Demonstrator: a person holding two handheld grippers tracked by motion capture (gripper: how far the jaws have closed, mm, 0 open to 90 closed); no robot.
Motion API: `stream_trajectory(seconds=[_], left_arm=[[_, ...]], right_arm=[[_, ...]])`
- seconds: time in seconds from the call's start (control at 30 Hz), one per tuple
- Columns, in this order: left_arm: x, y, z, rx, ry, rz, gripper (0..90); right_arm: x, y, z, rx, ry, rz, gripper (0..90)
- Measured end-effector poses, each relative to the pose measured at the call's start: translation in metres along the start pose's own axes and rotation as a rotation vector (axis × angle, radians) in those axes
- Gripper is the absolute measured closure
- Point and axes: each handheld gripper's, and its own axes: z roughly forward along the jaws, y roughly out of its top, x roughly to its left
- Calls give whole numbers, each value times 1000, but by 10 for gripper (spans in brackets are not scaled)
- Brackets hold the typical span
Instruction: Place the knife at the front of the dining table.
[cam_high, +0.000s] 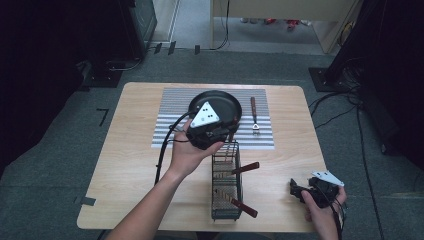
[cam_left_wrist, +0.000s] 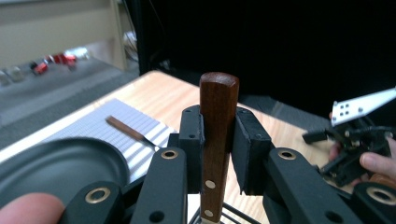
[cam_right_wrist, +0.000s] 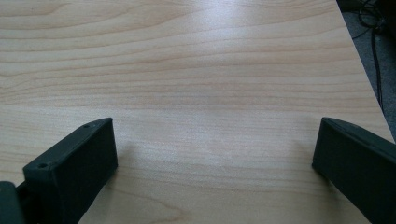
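Wooden table (cam_high: 130, 180) with striped mat (cam_high: 170, 125), black pan (cam_high: 225, 102) and fork (cam_high: 254, 116) on it. Left gripper (cam_left_wrist: 218, 135) clamps a wooden handle (cam_left_wrist: 217, 116) upright, above the wire basket (cam_high: 226, 192) holding two more utensils. Right gripper (cam_high: 300, 189) rests near the table's right edge, jaws wide apart, nothing between them.

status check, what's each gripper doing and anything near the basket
Left gripper shut on a wooden-handled utensil above the wire basket. Right gripper open, idle over bare table. Black pan close behind.
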Motion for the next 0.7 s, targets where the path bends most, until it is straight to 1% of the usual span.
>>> stream_trajectory(seconds=[0.07, 0.13, 0.37, 0.5, 0.7], left_arm=[[1, 3, -9, -36, 11, -10, 762], [4, 7, -21, -81, 23, -31, 762], [9, 19, -53, -191, 63, -78, 762], [13, 25, -76, -250, 102, -89, 762], [18, 30, -106, -339, 156, -107, 763]], right_arm=[[0, 0, 0, 0, 0, 0, 0], [0, 0, 0, -1, 0, 1, 0], [0, 0, 0, -1, 0, 1, 0], [0, 0, 0, -1, 0, 1, 0], [0, 0, 0, -1, 0, 0, 0]])
